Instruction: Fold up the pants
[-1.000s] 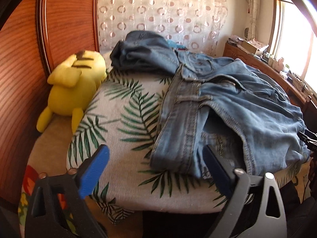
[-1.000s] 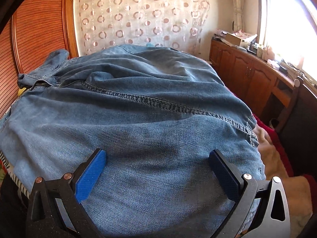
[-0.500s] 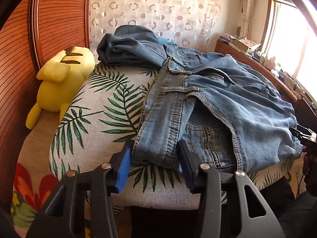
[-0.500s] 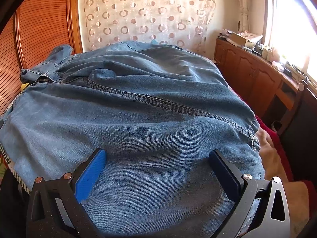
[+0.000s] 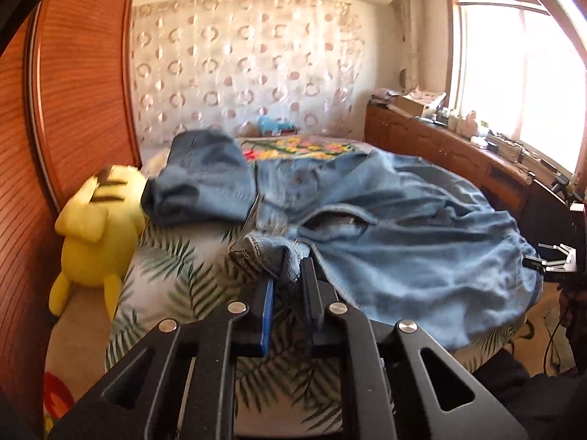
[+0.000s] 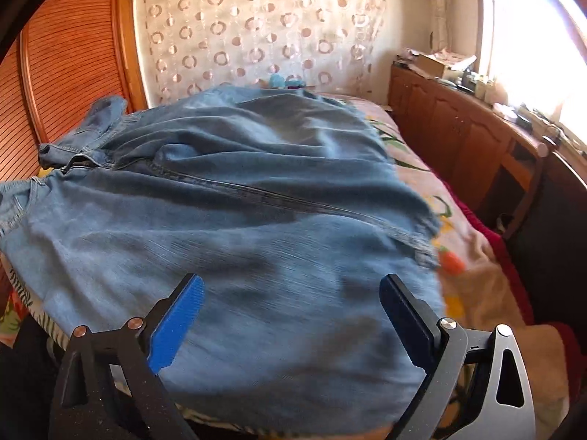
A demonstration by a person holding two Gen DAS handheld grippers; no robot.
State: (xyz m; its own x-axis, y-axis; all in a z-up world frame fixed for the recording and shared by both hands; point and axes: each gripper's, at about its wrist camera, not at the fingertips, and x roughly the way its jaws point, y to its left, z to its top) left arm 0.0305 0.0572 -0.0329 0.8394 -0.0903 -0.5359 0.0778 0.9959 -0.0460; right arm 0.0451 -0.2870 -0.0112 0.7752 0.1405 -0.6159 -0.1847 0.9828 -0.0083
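Left claw (image 5: 288, 289) now raised, just closed onto waistband corner of jeans (image 5: 403, 242), right claw (image 6: 290, 324) wide open above denim, nothing gripped, yellow plush (image 5: 97, 231) beside bed (image 5: 176, 275)

Pants (image 5: 403, 242) spread across the bed (image 5: 176, 278), one end bunched at the far left. Plush toy (image 5: 95, 234) left of the bed, against the wooden wall (image 5: 73, 84). Curtain (image 5: 242, 69) behind the bed. Cabinet (image 5: 433, 146) along the right, under the window (image 5: 521, 84). Left tongs (image 5: 288, 286) pinch the pants' near edge; right tongs (image 6: 290, 315) straddle the pants, apart.
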